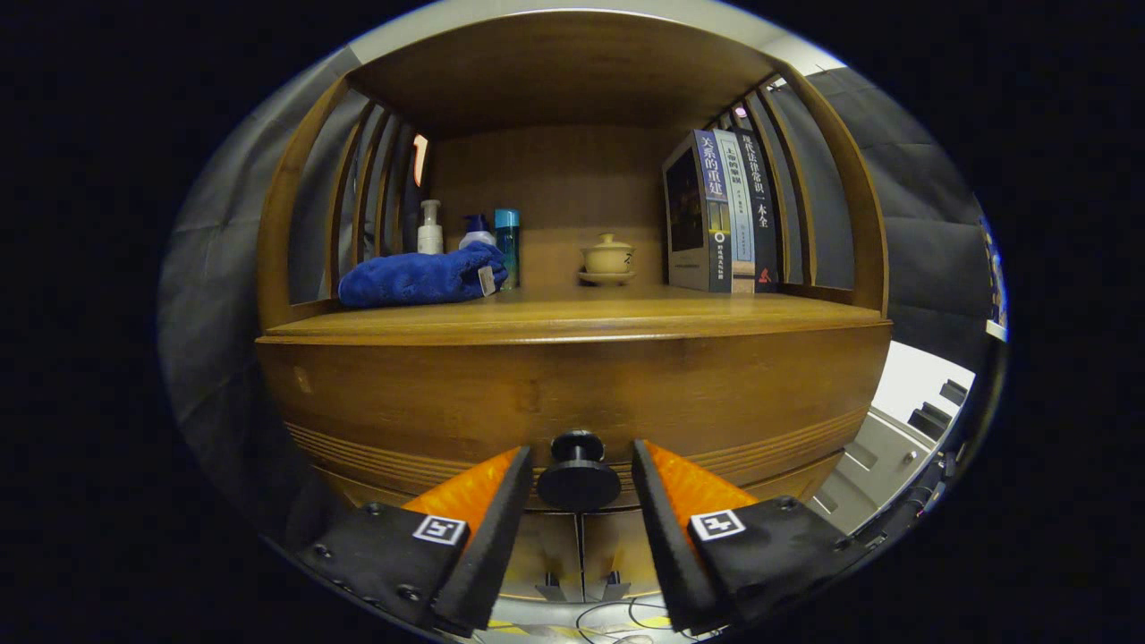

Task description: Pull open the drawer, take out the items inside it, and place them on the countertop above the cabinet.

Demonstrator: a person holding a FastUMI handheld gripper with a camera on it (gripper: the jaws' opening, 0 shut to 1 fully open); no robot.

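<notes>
the jaws stand apart, flanking the drawer knob (578,472) without touching it. the gripper (580,465) seems lined up to clamp and pull the drawer (572,394).

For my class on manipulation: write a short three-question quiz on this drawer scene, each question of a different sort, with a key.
1. True or false: the gripper has its fingers clamped on the drawer knob.
2. Multiple choice: what lies on the countertop in front of the bottles? A) blue towel B) books C) lidded cup
3. Fill in: the books stand ____ on the countertop.

Key
1. False: the knob sits between the open fingers, with gaps on both sides.
2. A, the blue towel; the lidded cup is further along.
3. Upright.
</notes>
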